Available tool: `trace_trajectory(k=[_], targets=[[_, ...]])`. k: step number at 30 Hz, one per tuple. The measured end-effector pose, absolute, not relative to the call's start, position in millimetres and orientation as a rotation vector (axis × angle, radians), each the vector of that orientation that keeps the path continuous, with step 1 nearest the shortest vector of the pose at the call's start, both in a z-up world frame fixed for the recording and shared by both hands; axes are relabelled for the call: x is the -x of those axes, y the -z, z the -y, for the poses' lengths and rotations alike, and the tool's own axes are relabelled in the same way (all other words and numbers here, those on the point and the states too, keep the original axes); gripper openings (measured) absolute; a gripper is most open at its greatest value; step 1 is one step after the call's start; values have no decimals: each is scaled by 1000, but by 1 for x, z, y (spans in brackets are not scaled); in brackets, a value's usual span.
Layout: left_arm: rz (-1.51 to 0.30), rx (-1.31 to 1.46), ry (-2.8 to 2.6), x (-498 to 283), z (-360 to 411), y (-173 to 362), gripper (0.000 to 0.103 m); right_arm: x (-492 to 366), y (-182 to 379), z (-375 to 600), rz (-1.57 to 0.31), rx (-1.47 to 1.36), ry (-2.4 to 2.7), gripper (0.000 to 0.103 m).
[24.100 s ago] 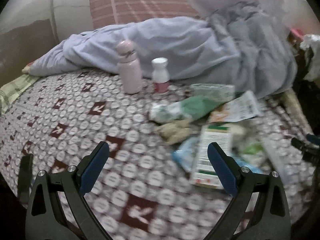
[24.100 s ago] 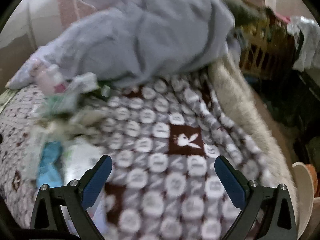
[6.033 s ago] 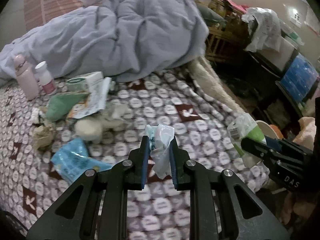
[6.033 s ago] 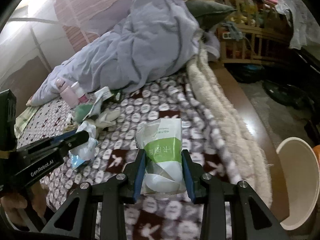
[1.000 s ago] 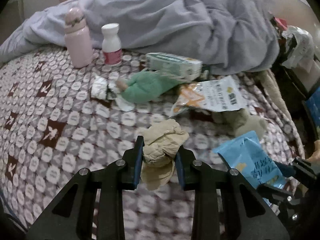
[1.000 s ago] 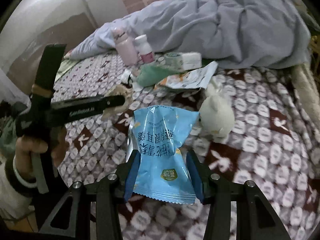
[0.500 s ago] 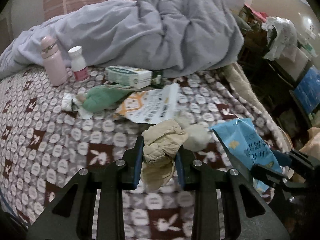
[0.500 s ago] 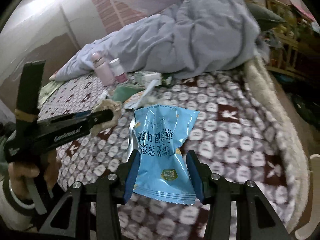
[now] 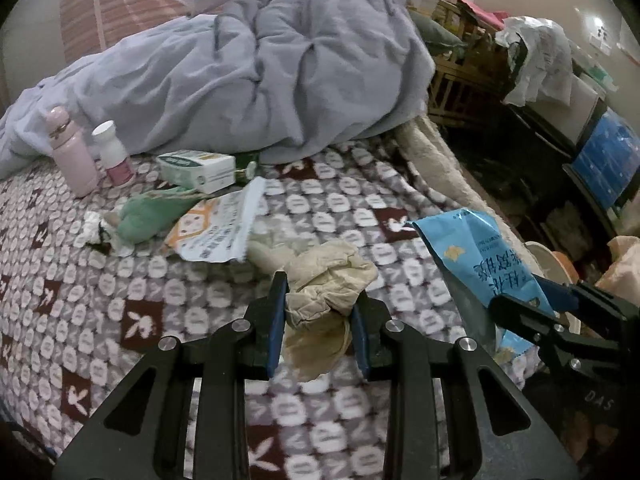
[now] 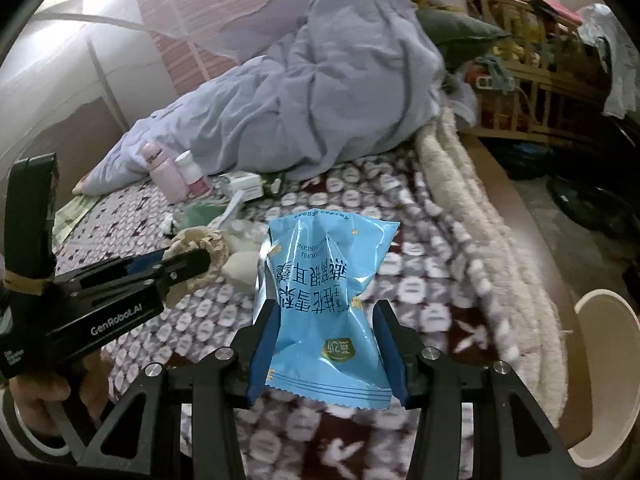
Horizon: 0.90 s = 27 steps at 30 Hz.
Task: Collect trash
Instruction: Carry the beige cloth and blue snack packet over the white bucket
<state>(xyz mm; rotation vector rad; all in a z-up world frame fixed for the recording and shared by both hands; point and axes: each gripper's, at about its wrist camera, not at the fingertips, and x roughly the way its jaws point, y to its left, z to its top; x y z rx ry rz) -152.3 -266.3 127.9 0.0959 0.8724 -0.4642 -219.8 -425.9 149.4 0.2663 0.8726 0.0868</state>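
Blue bag (image 10: 326, 292) pinched in right tongs (image 10: 326, 344), held above bed (image 10: 420, 280). Tan wad (image 9: 324, 280) pinched in left tongs (image 9: 318, 320), also off the bed. Left on bed near duvet (image 9: 248, 64): box (image 9: 196, 166), wrapper (image 9: 216, 226), green bag (image 9: 148, 216), two bottles (image 9: 74, 148). Bin (image 10: 604, 364) at right, beside bed.

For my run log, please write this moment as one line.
left gripper: holds crumpled tissue | right gripper: holds blue packet | both above bed
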Motion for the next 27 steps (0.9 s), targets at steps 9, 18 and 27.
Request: trace_trajectory(k=[9,18,27], targets=[[-873,-121,517,159,307,-128,26,232,-149,463,-864,-295,-18,47],[-870,-156,586,169,356,-128,26,250,-150,504,-852,-322,63,47],[-864,-192,666,181,407,-131,26,273,-150,549,-843,-368,154,47]])
